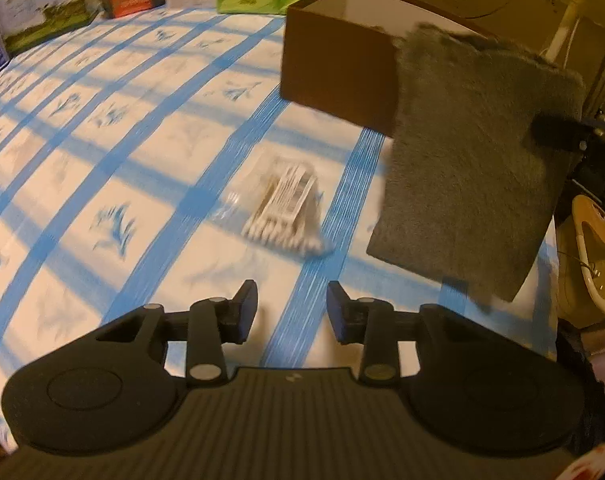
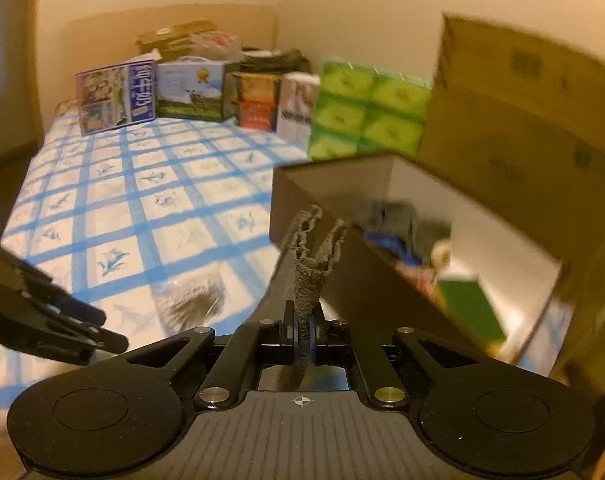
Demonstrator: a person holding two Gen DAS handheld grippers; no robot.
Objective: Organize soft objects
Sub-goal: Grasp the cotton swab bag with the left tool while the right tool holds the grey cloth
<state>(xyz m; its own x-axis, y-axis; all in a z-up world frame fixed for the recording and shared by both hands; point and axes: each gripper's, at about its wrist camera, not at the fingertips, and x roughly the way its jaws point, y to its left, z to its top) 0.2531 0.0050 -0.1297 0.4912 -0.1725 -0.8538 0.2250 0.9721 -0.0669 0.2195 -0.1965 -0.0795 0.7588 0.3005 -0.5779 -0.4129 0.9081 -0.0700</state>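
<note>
A folded grey fuzzy cloth [image 1: 474, 160] hangs in the air at the right, in front of the open brown box [image 1: 334, 56]. My right gripper [image 2: 302, 330] is shut on the cloth [image 2: 310, 276], seen edge-on, just before the box's near wall [image 2: 358, 276]. The box holds several items, among them a green one [image 2: 470, 308] and a blue one [image 2: 390, 240]. My left gripper [image 1: 292, 312] is open and empty, low over the tablecloth. A clear pack of cotton swabs [image 1: 288, 210] lies just ahead of it; it also shows in the right wrist view [image 2: 192, 298].
The table has a blue-and-white checked cloth [image 1: 122, 160]. Cartons and green tissue packs [image 2: 366, 116] line its far edge. A large cardboard box [image 2: 534, 120] stands behind the brown box. A tan basin [image 1: 594, 256] sits off the table's right edge.
</note>
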